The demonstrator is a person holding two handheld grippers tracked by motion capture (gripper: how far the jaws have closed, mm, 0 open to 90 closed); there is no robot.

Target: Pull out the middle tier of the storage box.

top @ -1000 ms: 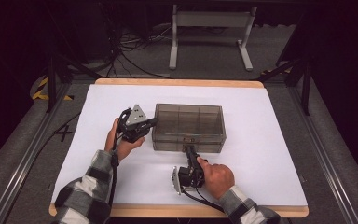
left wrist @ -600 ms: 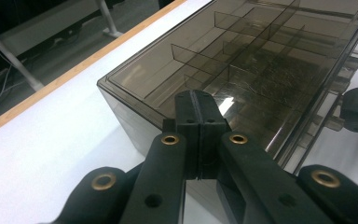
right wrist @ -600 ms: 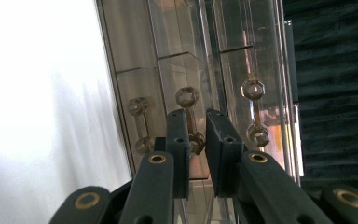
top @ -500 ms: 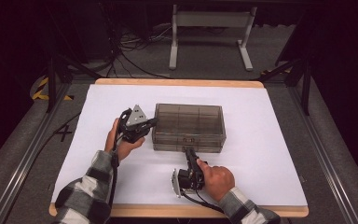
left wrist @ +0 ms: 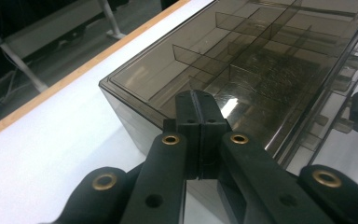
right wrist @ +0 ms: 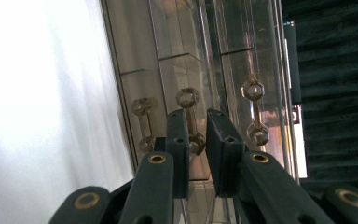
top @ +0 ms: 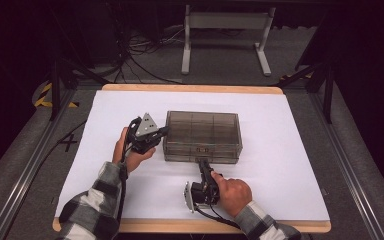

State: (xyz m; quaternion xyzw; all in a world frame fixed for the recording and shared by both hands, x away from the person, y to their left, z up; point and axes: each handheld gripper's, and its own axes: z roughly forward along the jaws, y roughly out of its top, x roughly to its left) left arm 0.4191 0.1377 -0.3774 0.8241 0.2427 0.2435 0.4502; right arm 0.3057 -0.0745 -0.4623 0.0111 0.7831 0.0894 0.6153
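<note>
We see one smoky, see-through plastic compartment box (top: 203,136) with its lid shut, lying near the middle of the white-covered worktop (top: 280,130), its long sides running left to right. Through the lid in the left tool's view (left wrist: 279,51) we make out thin dividers splitting the inside into several cells; we cannot count them surely. On the near wall sit brassy dumbbell-shaped latch pieces (right wrist: 190,122); three show in the right tool's view, though some may be reflections.

Two tools are at work. Our left tool (top: 161,133) rests at the box's left end, its black jaws pressed together with nothing between them, tips at the top edge of that end wall (left wrist: 196,99). Our right tool (top: 203,163) points at the near wall from the near side; its jaws stand a narrow gap apart, either side of the middle latch piece, and we cannot tell whether the pads press on it.

Bare white cover lies wide to the right of the box and on its far side, with a narrower strip at the near edge. One wooden rim (top: 190,88) borders the cover.
</note>
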